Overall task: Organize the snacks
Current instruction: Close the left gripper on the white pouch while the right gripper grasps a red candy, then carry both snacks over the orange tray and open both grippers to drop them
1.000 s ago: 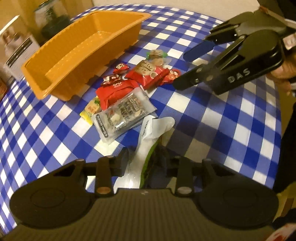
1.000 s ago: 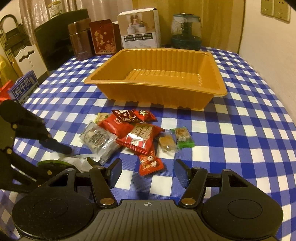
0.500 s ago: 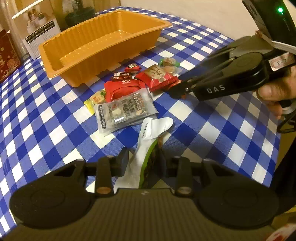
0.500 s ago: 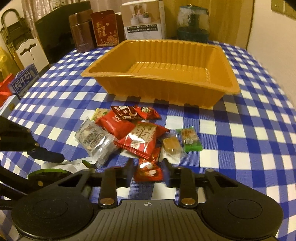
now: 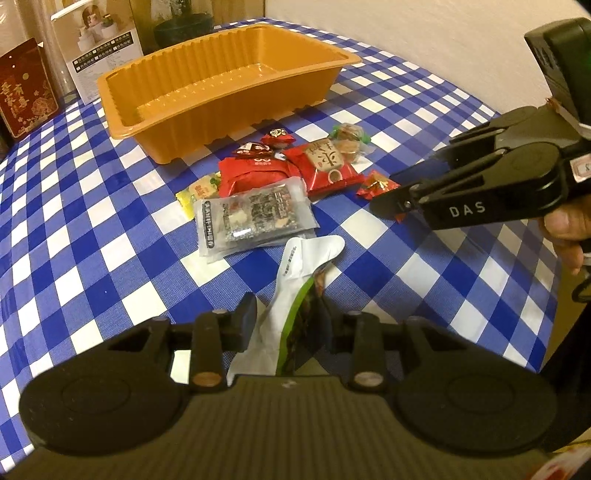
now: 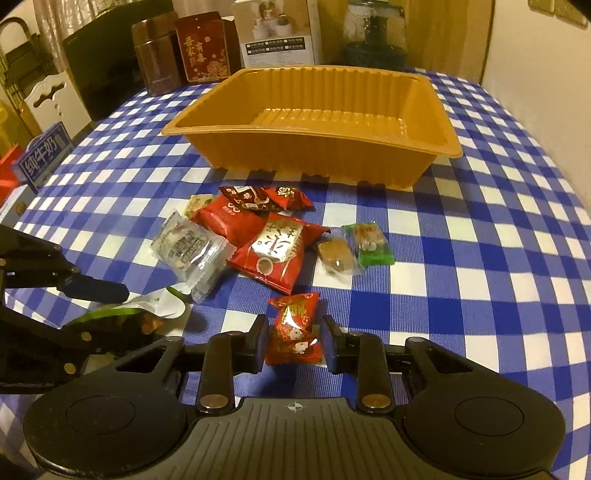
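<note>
An empty orange tray [image 6: 332, 155] [image 5: 236, 110] stands on the blue checked tablecloth. In front of it lies a heap of wrapped snacks: red packets [image 6: 273, 251] [image 5: 325, 166], a clear grey packet [image 6: 188, 247] [image 5: 251, 218] and a green-edged sweet [image 6: 371, 240]. My left gripper [image 5: 288, 325] is shut on a white and green packet [image 5: 295, 295], seen at the left of the right wrist view as the green packet [image 6: 122, 317]. My right gripper [image 6: 293, 343] is shut on a small red candy packet [image 6: 295, 328]; the right gripper [image 5: 384, 205] reaches in from the right in the left wrist view.
Behind the tray stand a dark red tin [image 6: 203, 46], a brown canister [image 6: 155, 55], a white box [image 6: 277, 33] and a glass jar [image 6: 373, 40]. A blue carton [image 6: 44, 158] sits at the left table edge. A hand [image 5: 565, 229] holds the right gripper.
My right gripper closed its jaws on the small red candy packet. The left wrist view rolled, and its gripper kept hold of the white and green packet.
</note>
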